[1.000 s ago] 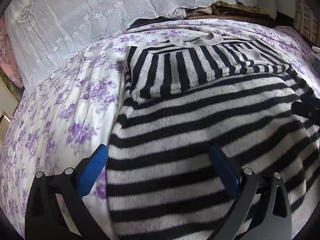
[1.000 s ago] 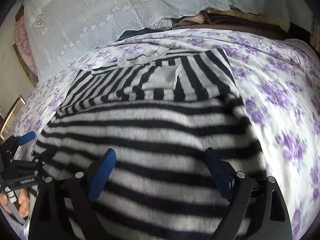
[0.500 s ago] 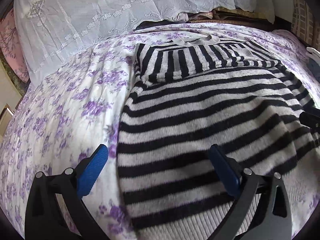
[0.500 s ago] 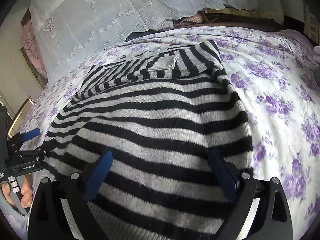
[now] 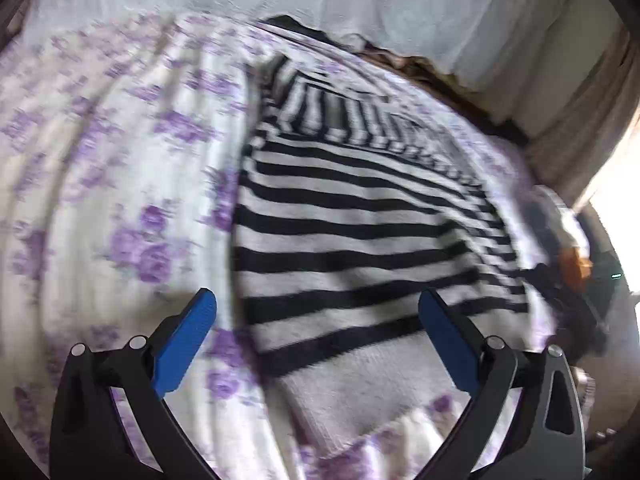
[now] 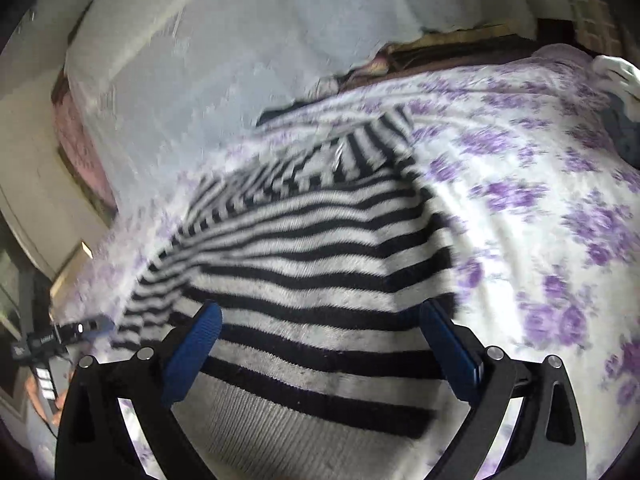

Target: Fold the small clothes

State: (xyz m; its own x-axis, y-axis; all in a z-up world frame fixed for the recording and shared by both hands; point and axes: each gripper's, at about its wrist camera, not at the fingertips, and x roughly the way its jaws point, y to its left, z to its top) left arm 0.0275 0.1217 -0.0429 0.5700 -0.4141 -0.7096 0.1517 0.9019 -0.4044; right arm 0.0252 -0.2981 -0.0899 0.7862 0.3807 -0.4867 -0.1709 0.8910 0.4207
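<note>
**Striped sweater flat on the bed, both grippers off it**

Black-and-white striped sweater (image 5: 360, 220) lies spread on the floral bedsheet (image 5: 120, 160), plain ribbed hem nearest the cameras, sleeves folded across the far end. Both views motion-blurred.

Left gripper (image 5: 316, 344): jaws spread wide, nothing between the blue pads (image 5: 184, 344); it hangs over the sweater's near left corner, one pad over sheet, the other over the hem. No visible contact with the cloth.

Right gripper (image 6: 320, 352): jaws opening, wide apart, empty; both pads above the hem band, sweater beneath them and not pinched.

In the right wrist view the left gripper and the hand (image 6: 40, 396) holding it show at the far left edge. White lace cloth (image 6: 240, 60) hangs behind the bed.
</note>
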